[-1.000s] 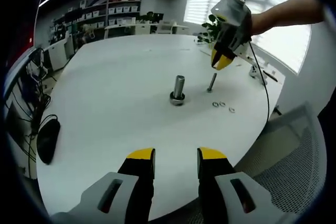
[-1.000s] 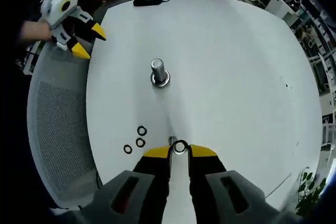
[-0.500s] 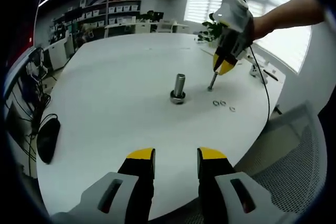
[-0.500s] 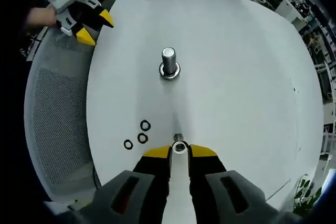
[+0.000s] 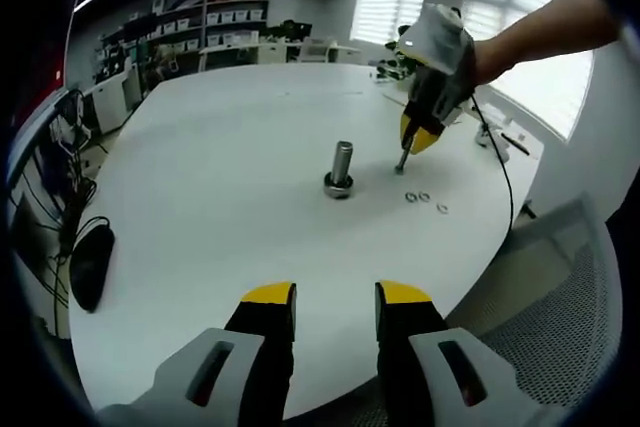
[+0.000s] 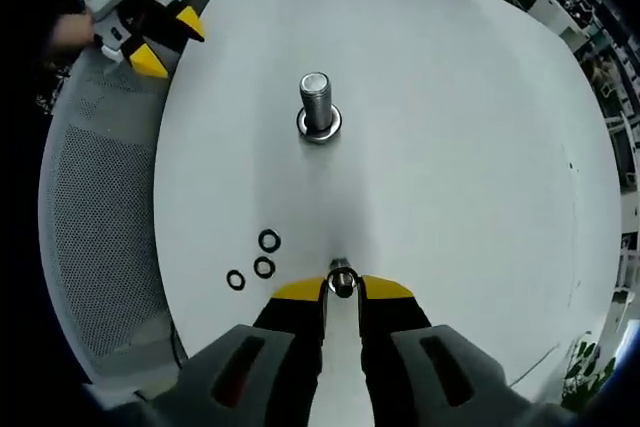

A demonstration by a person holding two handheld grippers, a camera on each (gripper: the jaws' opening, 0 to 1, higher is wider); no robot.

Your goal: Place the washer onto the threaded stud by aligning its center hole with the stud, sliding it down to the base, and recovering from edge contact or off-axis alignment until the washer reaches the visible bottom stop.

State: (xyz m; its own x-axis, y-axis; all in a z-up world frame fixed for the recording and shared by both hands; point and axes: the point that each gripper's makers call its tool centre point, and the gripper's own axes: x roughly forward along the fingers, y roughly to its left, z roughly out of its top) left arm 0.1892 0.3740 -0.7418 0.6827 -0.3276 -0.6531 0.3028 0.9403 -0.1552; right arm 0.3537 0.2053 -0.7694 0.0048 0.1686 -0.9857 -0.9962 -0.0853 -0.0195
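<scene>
White tabletop [image 6: 470, 137] carries my threaded stud [image 6: 318, 107] upright at centre. My right hand-held gripper [image 6: 342, 288] is clamped on a thin bolt [image 5: 402, 158], steadying it; the washers [image 6: 256, 264] lie loose beside it. My left hand-held gripper [image 5: 335, 299] waits, jaws apart.

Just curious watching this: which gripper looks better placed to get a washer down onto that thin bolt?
Probably the right gripper: it sits at the top of the thin bolt, while the left gripper hangs open at the table's edge.
</scene>
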